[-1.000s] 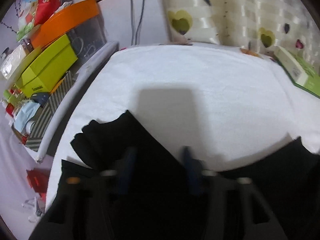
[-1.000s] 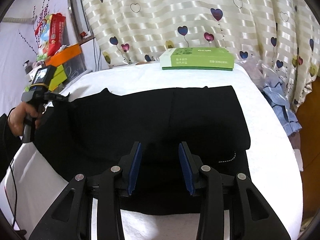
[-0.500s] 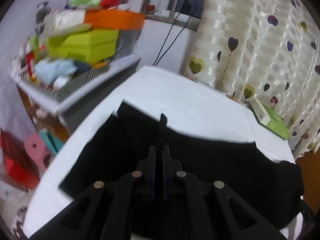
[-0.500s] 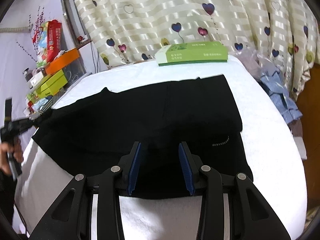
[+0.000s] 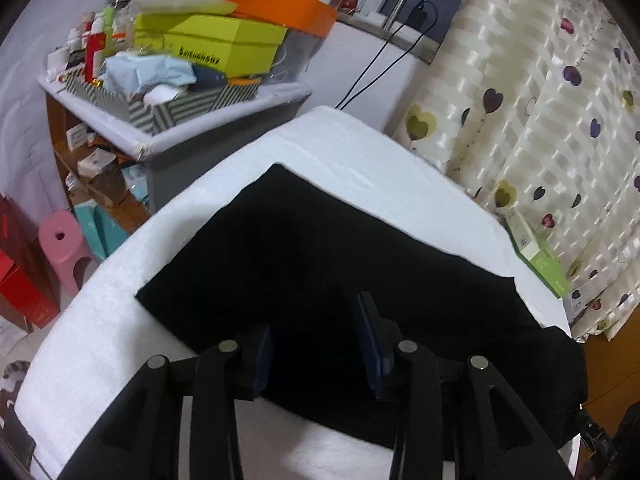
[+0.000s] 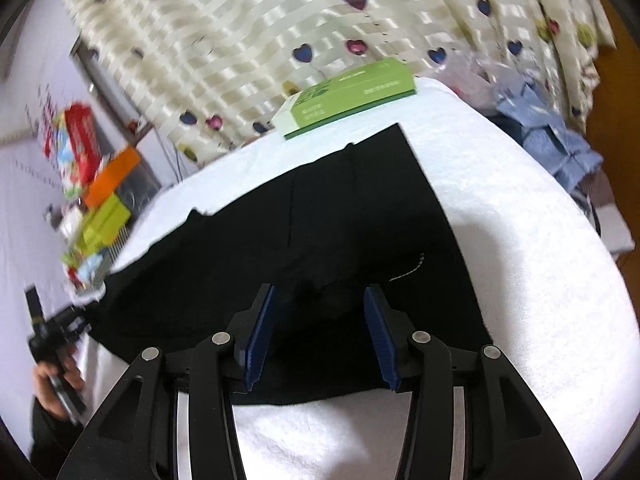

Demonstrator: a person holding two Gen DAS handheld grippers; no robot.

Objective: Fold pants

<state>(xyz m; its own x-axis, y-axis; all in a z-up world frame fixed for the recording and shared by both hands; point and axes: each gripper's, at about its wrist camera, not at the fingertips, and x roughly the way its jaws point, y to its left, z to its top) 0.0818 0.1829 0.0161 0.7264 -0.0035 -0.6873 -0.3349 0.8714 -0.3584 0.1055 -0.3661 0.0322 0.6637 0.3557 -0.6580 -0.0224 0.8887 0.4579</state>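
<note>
Black pants (image 5: 328, 256) lie spread flat on a white towel-covered table (image 5: 360, 152). My left gripper (image 5: 316, 344) is open and empty, hovering over the near edge of the leg end. In the right wrist view the pants (image 6: 328, 216) lie with the waist end toward the right. My right gripper (image 6: 320, 332) is open and empty above the near edge of the pants. The left gripper (image 6: 52, 332), held in a hand, shows at the far left of that view.
A green box (image 6: 352, 96) lies at the table's back edge, also in the left wrist view (image 5: 536, 252). A cluttered shelf with a lime box (image 5: 208, 44) and orange lid stands left. A pink stool (image 5: 64, 244) sits below. Blue clothes (image 6: 552, 140) lie right. Heart curtains hang behind.
My left gripper was shut on the pant leg half a second ago; it has let go, opened and drawn back. The leg now lies flat. The right gripper stayed open and tilted.
</note>
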